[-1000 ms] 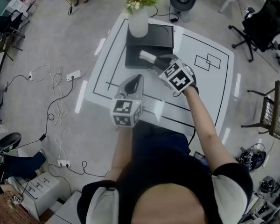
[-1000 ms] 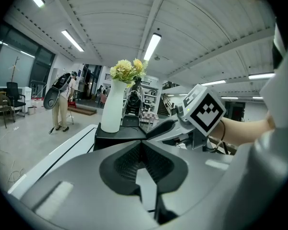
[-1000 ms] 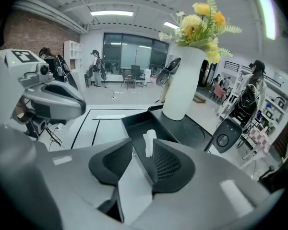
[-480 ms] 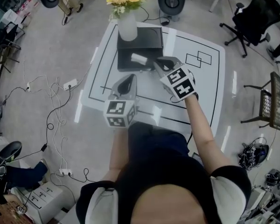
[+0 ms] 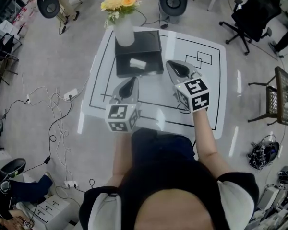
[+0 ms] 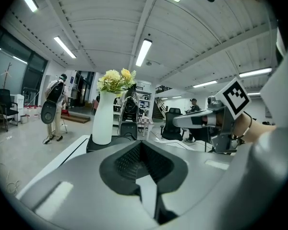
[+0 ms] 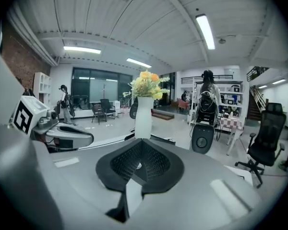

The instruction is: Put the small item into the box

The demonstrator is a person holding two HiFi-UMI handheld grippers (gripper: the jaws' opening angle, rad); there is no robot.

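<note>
Right gripper (image 5: 171, 64) is up in the air, just to the right of the black box (image 5: 151, 49), and it holds nothing. Its jaws have just been closing and now sit tight together with nothing between them. Left gripper (image 5: 132, 80) hangs in front of the box, nearer the person. Its jaws are together too, and it is empty as well. The small item (image 5: 138, 63) is white and lies flat inside the box, in the front half, on the dark bottom. It is apart from both grippers. So the job looks done to me: the item is in the box and nobody is holding it. I think the next move only needs both grippers to come away without bumping the box or the white vase (image 5: 124, 30) of flowers that stands at the back left of the box. The box sits at the far side of the white desk (image 5: 201, 99). The item is longer than it is wide. Its long side runs across the box from left to right, a little slanted, with the left end a bit closer to the vase. Both ends look the same from here, so I cannot tell which end is the front.
</note>
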